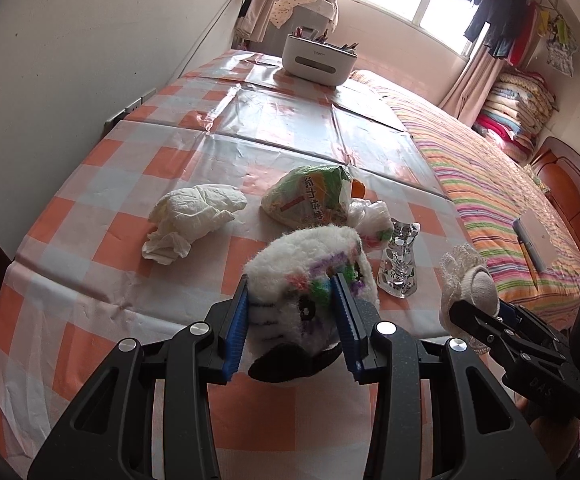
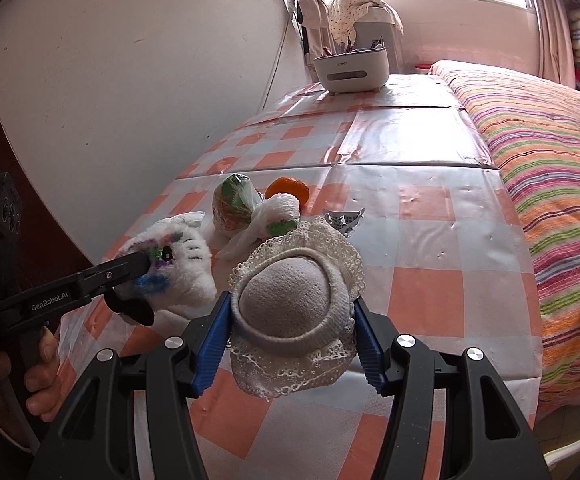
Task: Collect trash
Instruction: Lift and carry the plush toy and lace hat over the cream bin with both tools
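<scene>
Trash lies in a loose cluster mid-frame on the checked table (image 1: 69, 184): a crumpled tissue (image 1: 193, 220) to the left, a snack bag (image 1: 310, 200) at centre, a knotted plastic bag (image 1: 372, 220) just right of it, and a silver foil wrapper (image 1: 398, 264) lower right. An orange (image 2: 287, 192) sits behind the bags; it may not be trash at all. None of these pieces is held, and all rest on the cloth, apart from both tools.

The left gripper (image 1: 292, 320) is clamped on a plush toy (image 1: 310, 280), white with coloured patches, low in the left wrist view; its blue pads press into the fur on both sides. The right gripper (image 2: 290, 336) is clamped on a lace sock (image 2: 290, 300), rolled into a ball, low centre of the right wrist view. Both loads are lifted off the cloth, in front of the cluster. A hand (image 2: 37, 376) grips the left tool's handle at lower left of the right wrist view.

A white bin (image 1: 318, 60) stands at the far end of the table, upper centre, with scraps poking out of its top. It looks the likely place for the trash.

By my reading the collecting has barely begun: every piece still waits on the table, and both grippers are busy with things that seem to be belongings, not rubbish. These likely need setting aside first.
</scene>
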The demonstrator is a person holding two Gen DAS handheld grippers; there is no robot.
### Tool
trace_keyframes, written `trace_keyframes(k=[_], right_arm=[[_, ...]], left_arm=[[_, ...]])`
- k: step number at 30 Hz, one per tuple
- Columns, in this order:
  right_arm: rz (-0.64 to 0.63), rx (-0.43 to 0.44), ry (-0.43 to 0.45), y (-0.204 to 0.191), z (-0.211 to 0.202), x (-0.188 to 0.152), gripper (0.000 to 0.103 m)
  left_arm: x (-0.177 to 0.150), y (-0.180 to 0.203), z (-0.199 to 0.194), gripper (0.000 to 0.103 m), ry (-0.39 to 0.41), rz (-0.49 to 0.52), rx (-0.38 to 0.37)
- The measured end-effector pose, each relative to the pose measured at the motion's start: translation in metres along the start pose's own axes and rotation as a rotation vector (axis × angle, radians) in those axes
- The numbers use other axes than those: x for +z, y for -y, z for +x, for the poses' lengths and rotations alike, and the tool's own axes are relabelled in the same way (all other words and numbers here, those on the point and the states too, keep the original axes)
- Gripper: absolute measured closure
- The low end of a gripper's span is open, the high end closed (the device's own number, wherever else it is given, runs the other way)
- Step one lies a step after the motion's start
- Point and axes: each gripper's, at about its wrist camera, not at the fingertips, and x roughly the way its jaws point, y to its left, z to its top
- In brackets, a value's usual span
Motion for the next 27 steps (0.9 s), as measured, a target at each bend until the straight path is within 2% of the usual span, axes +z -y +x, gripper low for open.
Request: trace_keyframes(k=[27], right_arm=[[0.071,-0.040,0.053,0.034,-0.052,-0.020,0.048]], left_arm=[[-0.018,0.080,0.000,0.064,-0.008,0.124,-0.056]])
